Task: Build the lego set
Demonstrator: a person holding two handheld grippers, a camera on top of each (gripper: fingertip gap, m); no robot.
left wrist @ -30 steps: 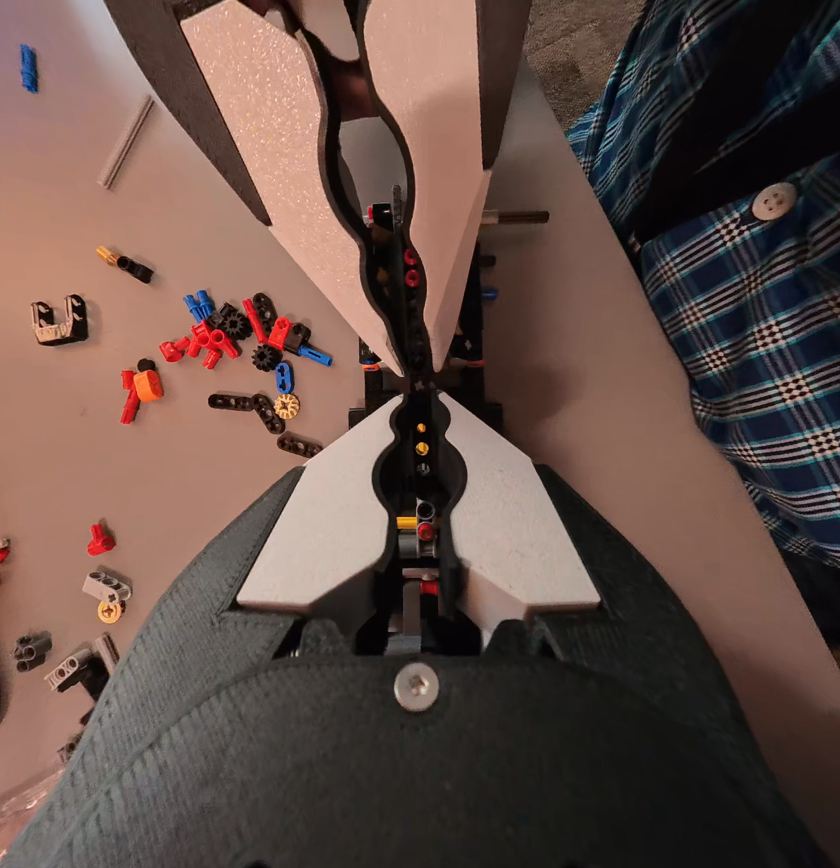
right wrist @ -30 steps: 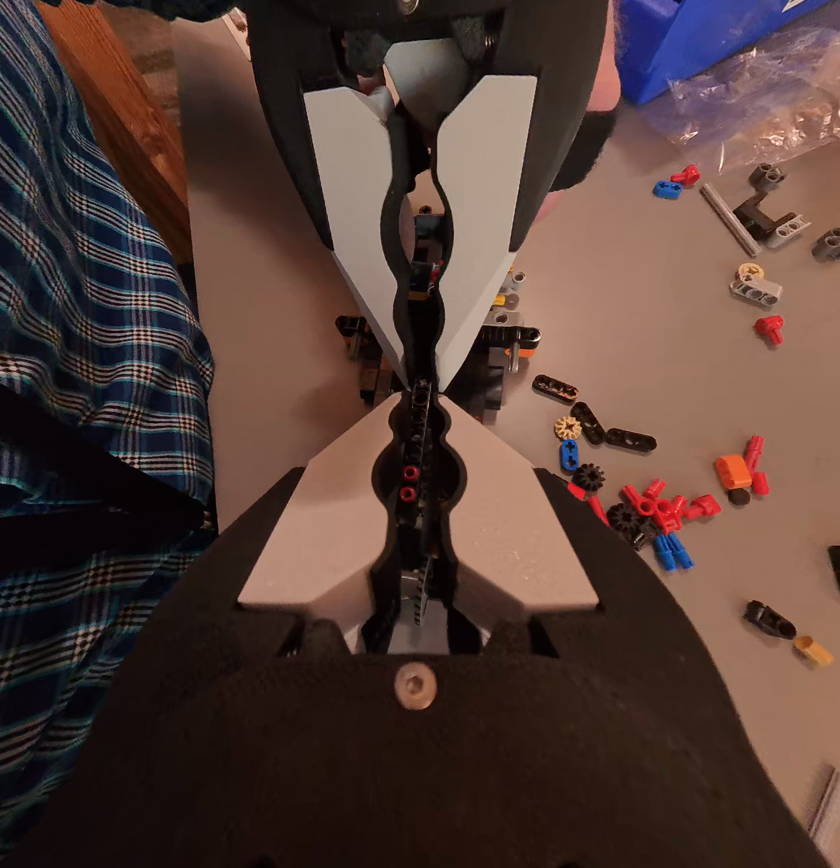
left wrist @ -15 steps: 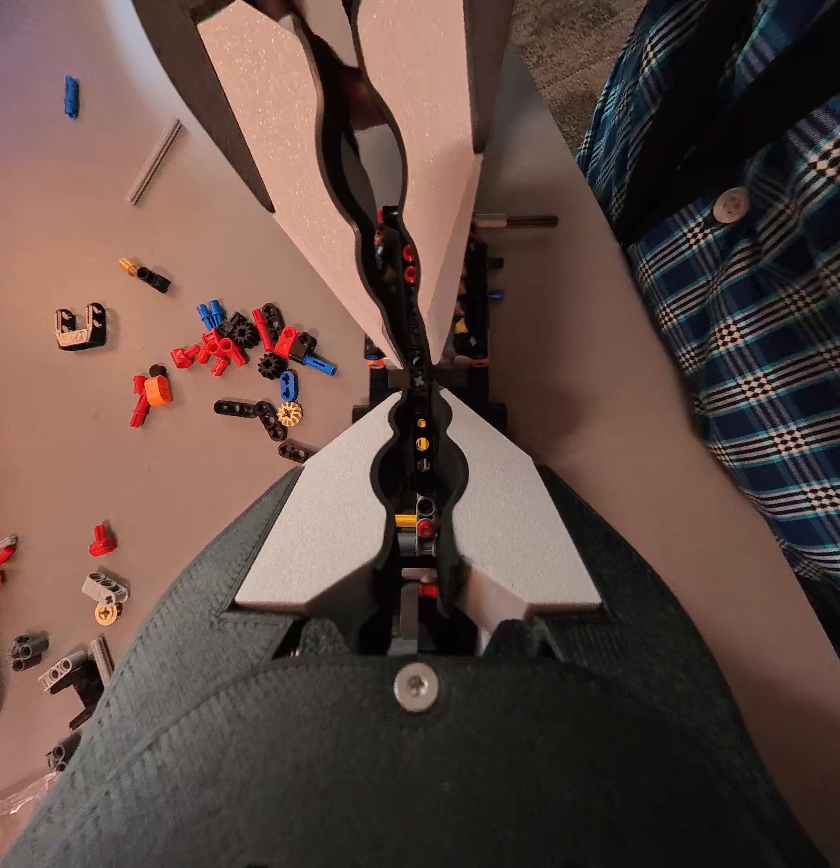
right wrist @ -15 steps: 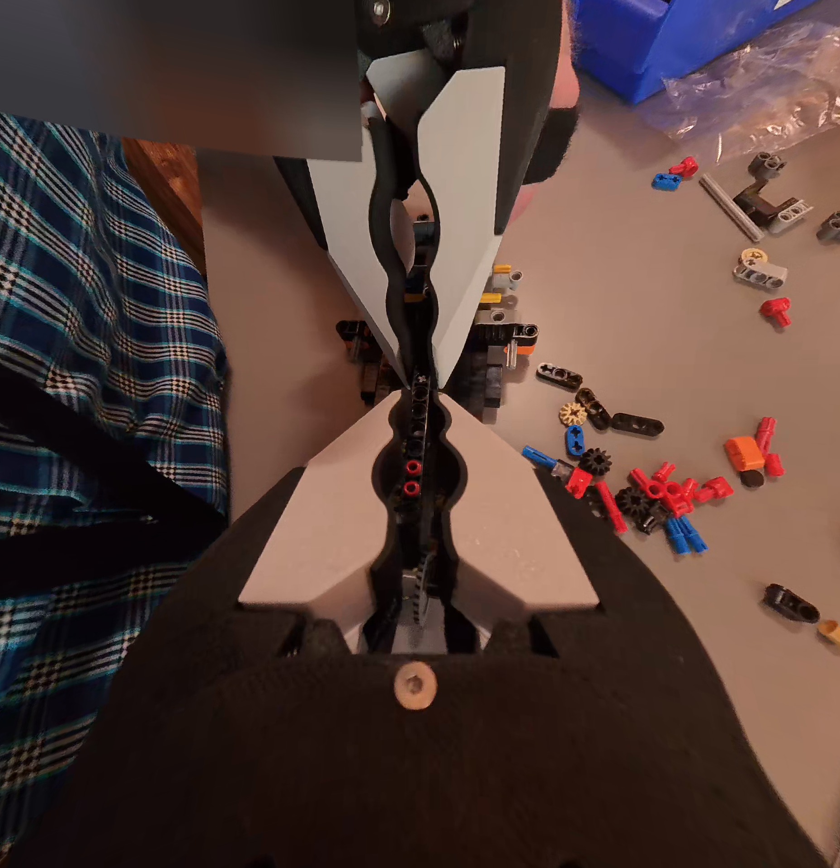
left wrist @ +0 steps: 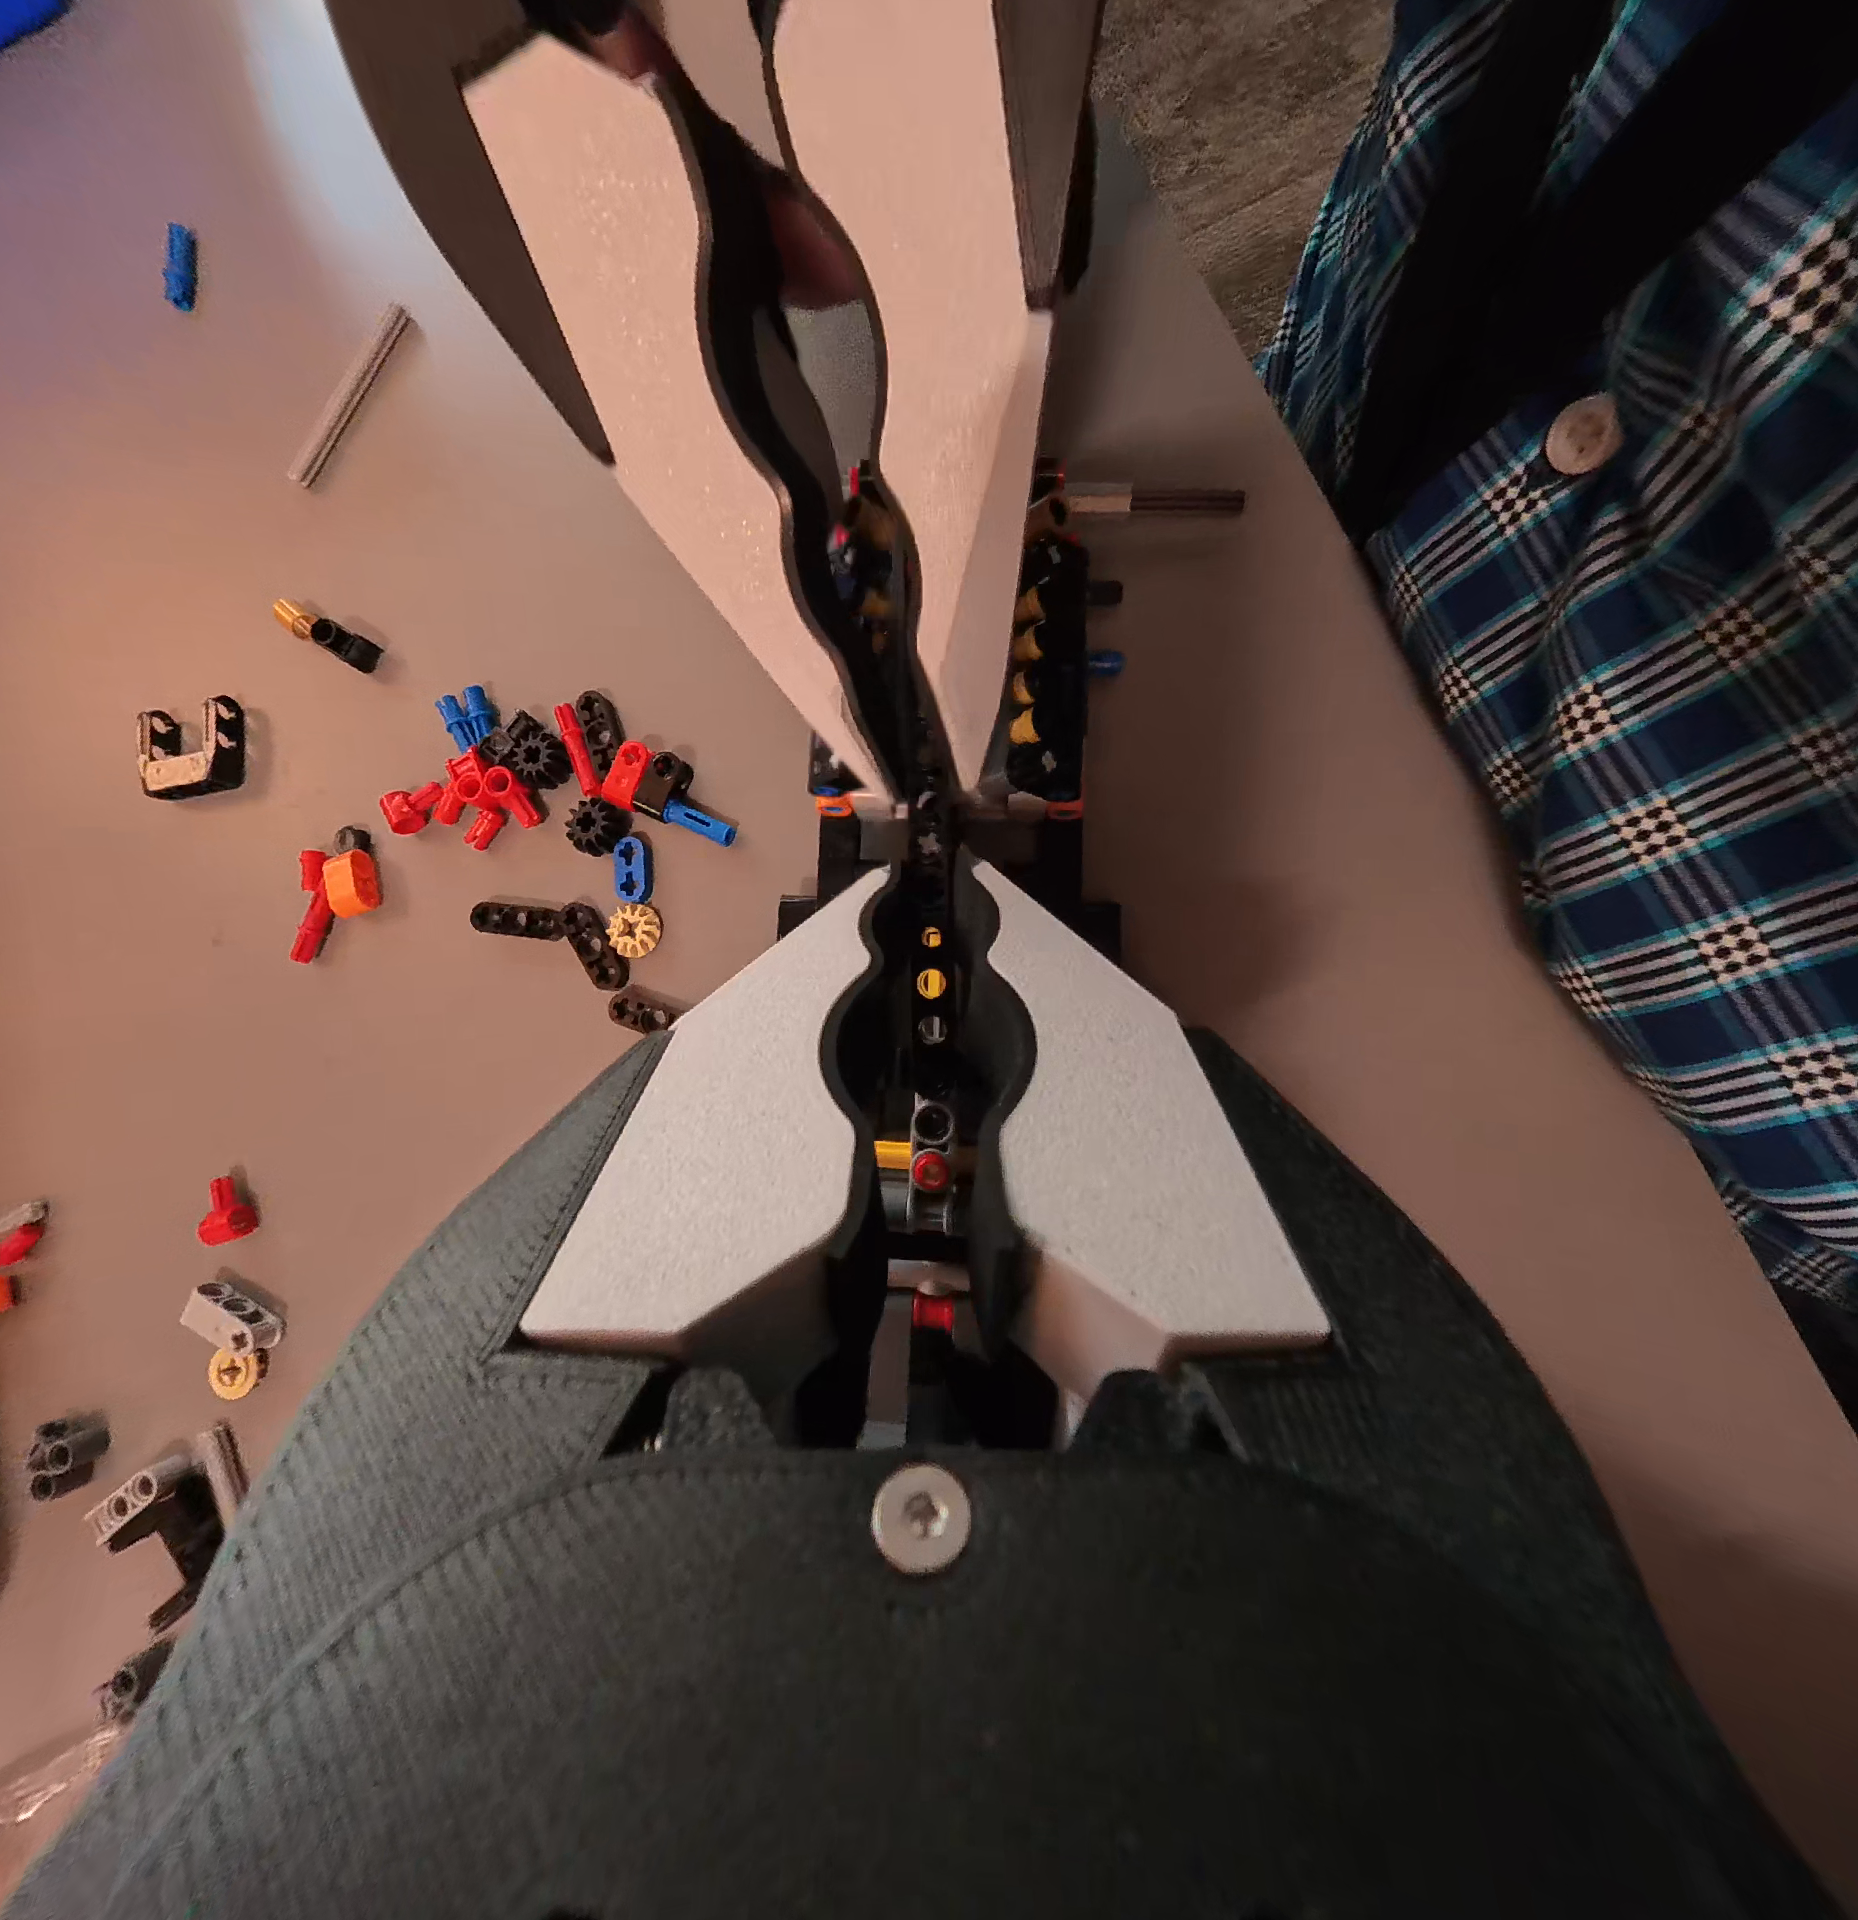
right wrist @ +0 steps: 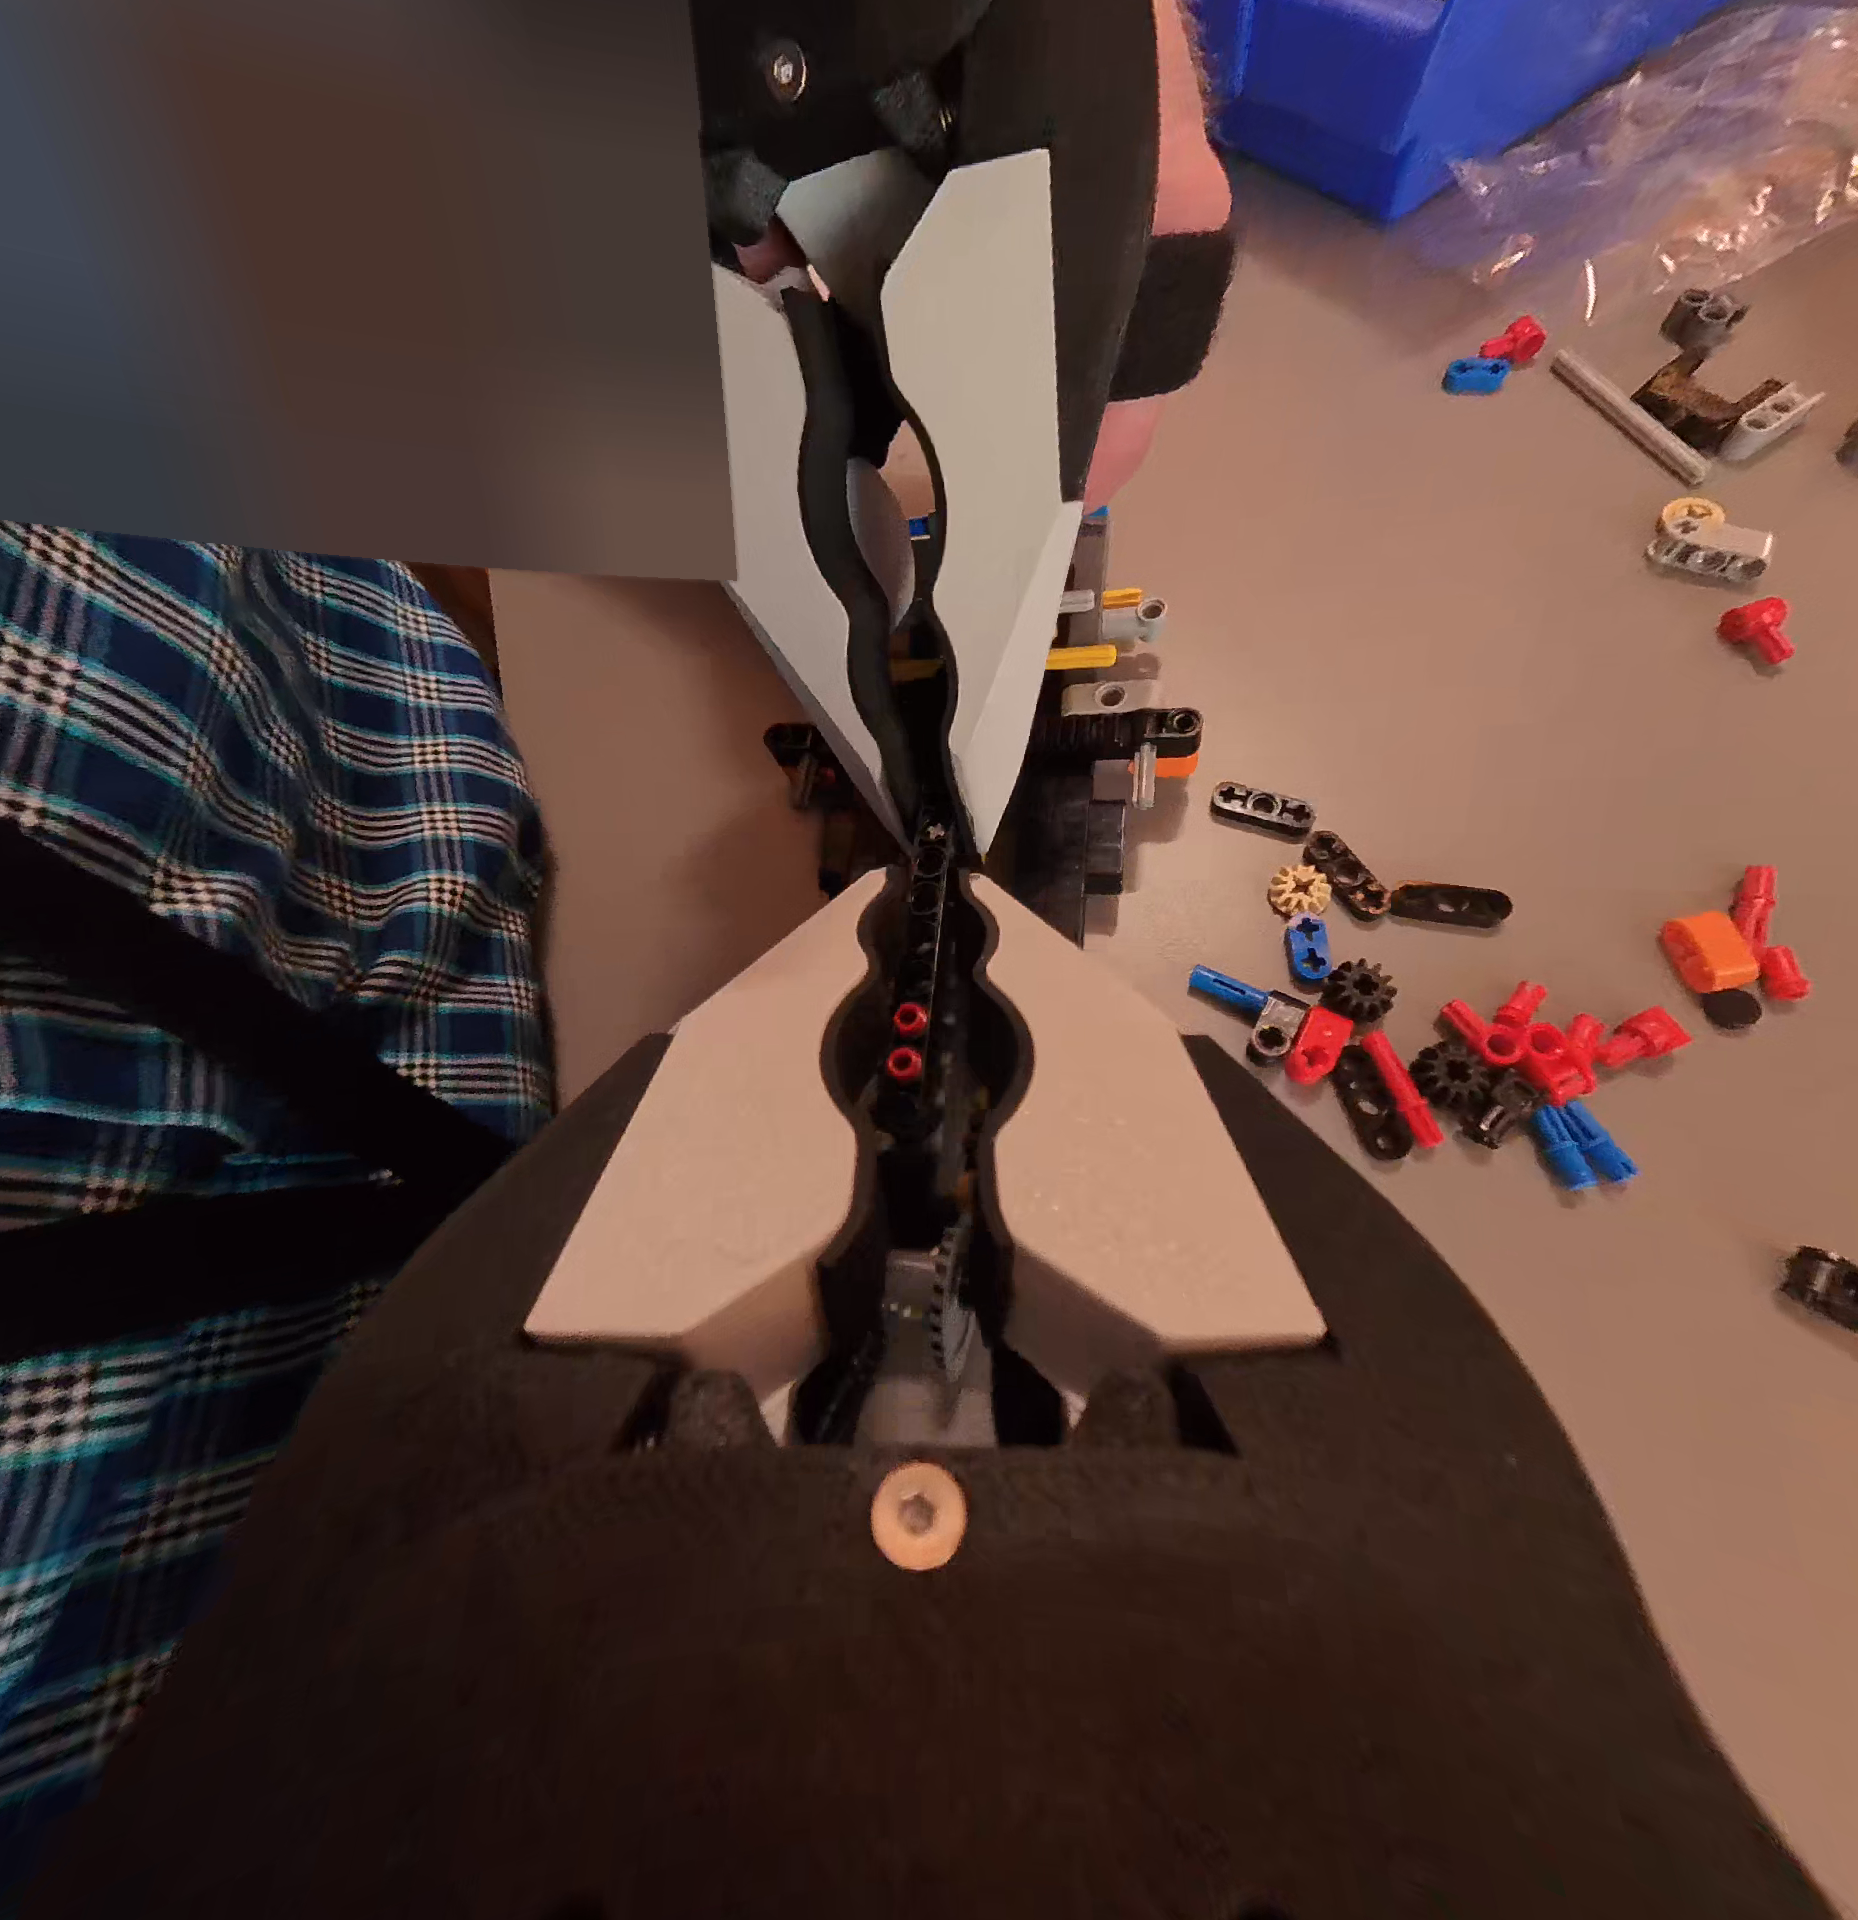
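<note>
Loose red, blue and black plastic pieces [left wrist: 551, 790] litter the grey bench [left wrist: 177, 1039] beside both tools; left tool [left wrist: 930, 894] and right tool [right wrist: 930, 883], tip to tip, each clamp narrow onto the black beamed lego assembly [left wrist: 930, 831] between them.

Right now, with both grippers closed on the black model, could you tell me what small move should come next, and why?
Probably press the two halves gently together: the left gripper and right gripper meet tip to tip on the black model, each clamped on one end of it.
</note>
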